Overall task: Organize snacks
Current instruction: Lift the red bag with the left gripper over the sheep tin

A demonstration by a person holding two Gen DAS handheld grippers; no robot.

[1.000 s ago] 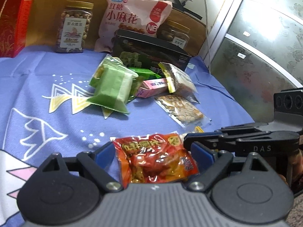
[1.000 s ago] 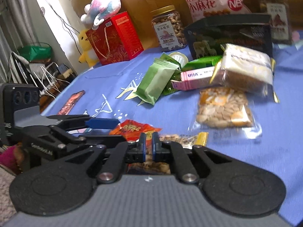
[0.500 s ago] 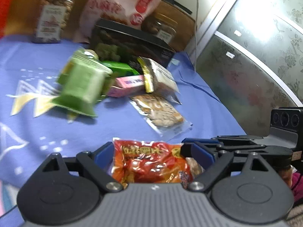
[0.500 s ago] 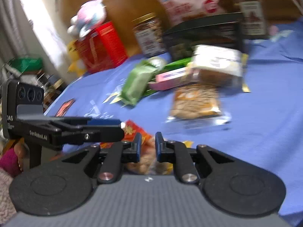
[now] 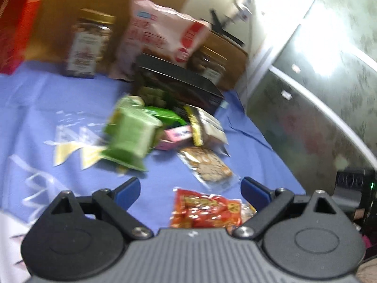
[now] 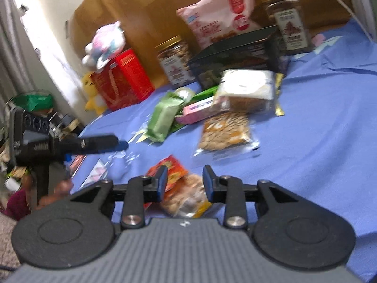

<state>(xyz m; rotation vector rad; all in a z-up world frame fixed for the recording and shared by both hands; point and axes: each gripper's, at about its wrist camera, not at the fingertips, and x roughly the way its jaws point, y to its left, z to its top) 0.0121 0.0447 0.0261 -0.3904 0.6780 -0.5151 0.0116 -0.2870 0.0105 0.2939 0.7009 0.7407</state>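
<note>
A red snack pouch (image 5: pixel 206 212) lies on the blue cloth (image 5: pixel 35 99) near the front edge; it also shows in the right wrist view (image 6: pixel 169 168). A clear nut packet (image 6: pixel 186 197) lies beside it. My left gripper (image 5: pixel 190 187) is open wide and empty, above and behind the red pouch. My right gripper (image 6: pixel 185 182) is open, its fingers either side of the nut packet without touching it. A pile of snacks sits further back: a green pack (image 5: pixel 132 136), a pink box (image 5: pixel 176 135), a wrapped cake (image 5: pixel 209 125) and a peanut bag (image 5: pixel 207 165).
A black box (image 5: pixel 179 87) stands behind the pile, with a pink bag (image 5: pixel 160 35), two nut jars (image 5: pixel 89 47) and a red carton (image 5: pixel 16 23) along the wooden back. A cabinet (image 5: pixel 318 94) is at the right. Plush toys (image 6: pixel 103 44) sit far left.
Both grippers have opened and let go: the left released the red pouch, the right released the nut packet. Both packets now lie on the cloth, and the grippers have pulled back and up.
</note>
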